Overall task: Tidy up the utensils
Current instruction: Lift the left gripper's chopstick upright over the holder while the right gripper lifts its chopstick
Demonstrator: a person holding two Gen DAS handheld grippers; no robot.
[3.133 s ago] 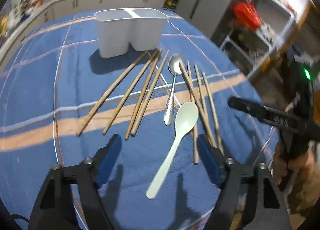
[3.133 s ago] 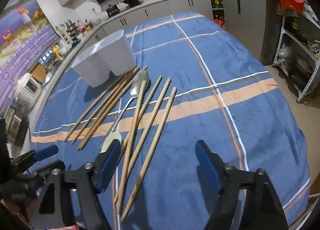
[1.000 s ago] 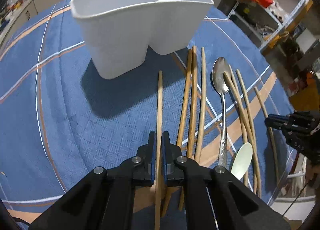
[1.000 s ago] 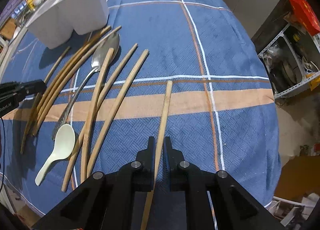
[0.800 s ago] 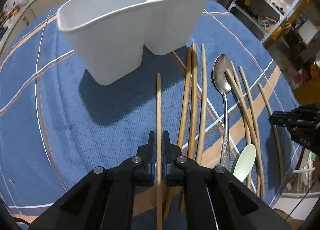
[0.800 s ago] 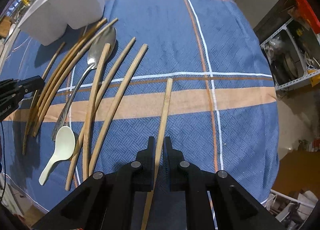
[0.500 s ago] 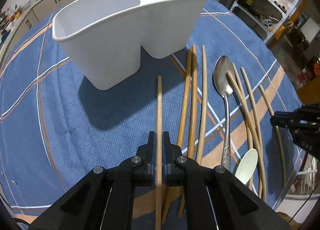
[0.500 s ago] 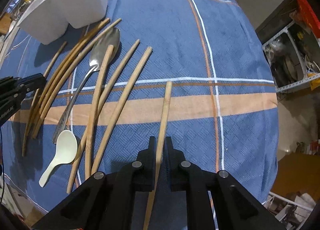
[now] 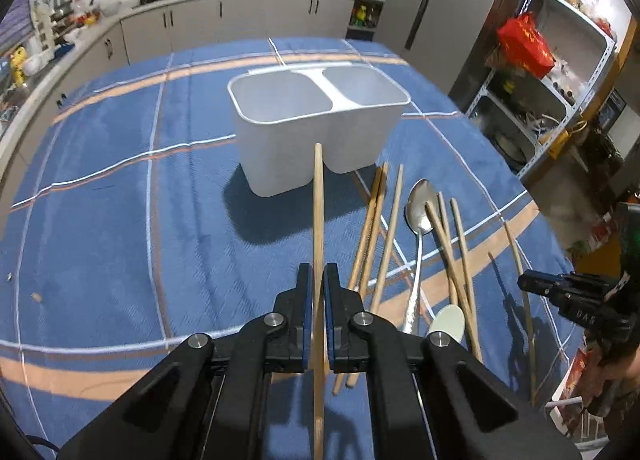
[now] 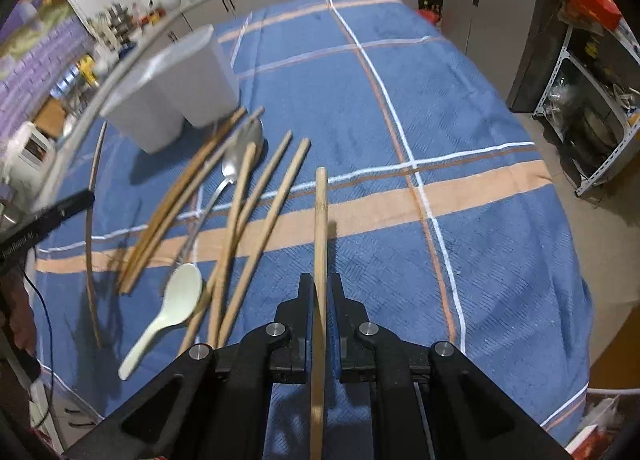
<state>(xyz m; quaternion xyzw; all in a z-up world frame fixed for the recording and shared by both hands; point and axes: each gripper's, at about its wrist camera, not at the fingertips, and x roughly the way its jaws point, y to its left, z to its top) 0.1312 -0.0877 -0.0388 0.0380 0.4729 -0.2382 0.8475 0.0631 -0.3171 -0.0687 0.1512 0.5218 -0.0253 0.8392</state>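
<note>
Two chopsticks are pinched, one in the left gripper (image 9: 315,292) before the white holder (image 9: 316,128), one in the right gripper (image 10: 320,302) over the blue cloth (image 10: 460,220) (apparently lifted clear); light, stiff, smooth wood, best gripped mid-length.

Black gripper (image 9: 315,280) with blue pads (image 9: 307,300), silver screws (image 9: 275,318).
</note>
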